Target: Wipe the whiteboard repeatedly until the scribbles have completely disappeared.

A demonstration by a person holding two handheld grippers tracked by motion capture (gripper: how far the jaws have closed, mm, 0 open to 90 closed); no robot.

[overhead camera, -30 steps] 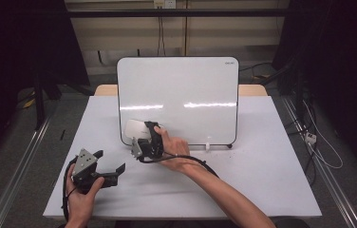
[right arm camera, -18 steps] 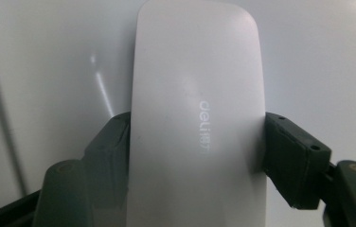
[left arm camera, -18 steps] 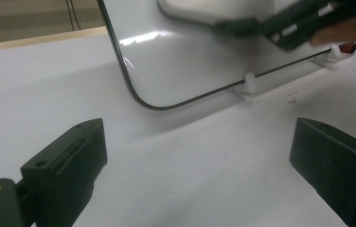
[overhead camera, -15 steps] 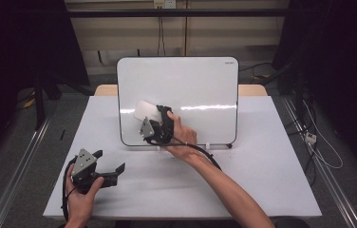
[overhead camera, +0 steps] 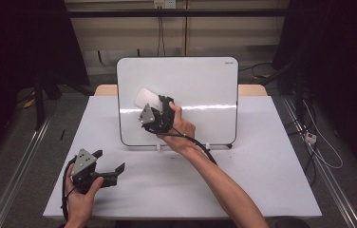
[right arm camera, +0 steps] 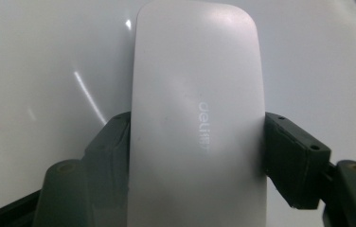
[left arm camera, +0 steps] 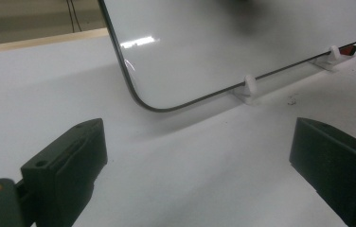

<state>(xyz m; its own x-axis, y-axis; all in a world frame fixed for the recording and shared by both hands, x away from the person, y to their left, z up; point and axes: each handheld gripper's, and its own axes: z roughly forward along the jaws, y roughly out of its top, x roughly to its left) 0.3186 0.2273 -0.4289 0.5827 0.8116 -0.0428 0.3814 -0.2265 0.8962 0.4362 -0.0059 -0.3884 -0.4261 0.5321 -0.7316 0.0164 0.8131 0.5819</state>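
A whiteboard (overhead camera: 200, 90) stands tilted on small white feet at the back of the white table. My right gripper (overhead camera: 150, 107) is raised in front of its left half, shut on a white board eraser (overhead camera: 145, 98). In the right gripper view the eraser (right arm camera: 197, 118) sits clamped between both black jaws, its flat face toward the whiteboard (right arm camera: 48, 56). My left gripper (overhead camera: 108, 166) rests low at the table's front left, held by a hand, its jaws wide apart with nothing between them. The left gripper view looks at the whiteboard's lower corner (left arm camera: 143, 101) past the open left gripper (left arm camera: 200, 161).
The white table (overhead camera: 262, 180) spreads wide in front of the board. White clip feet (left arm camera: 249, 87) hold the board's lower edge. A black cable (overhead camera: 200, 147) trails from the right gripper along the forearm. Dark floor and rails lie on both sides.
My right gripper has lifted the eraser from near the board's lower left edge up and rightward onto the board's face. The left gripper has stayed where it was.
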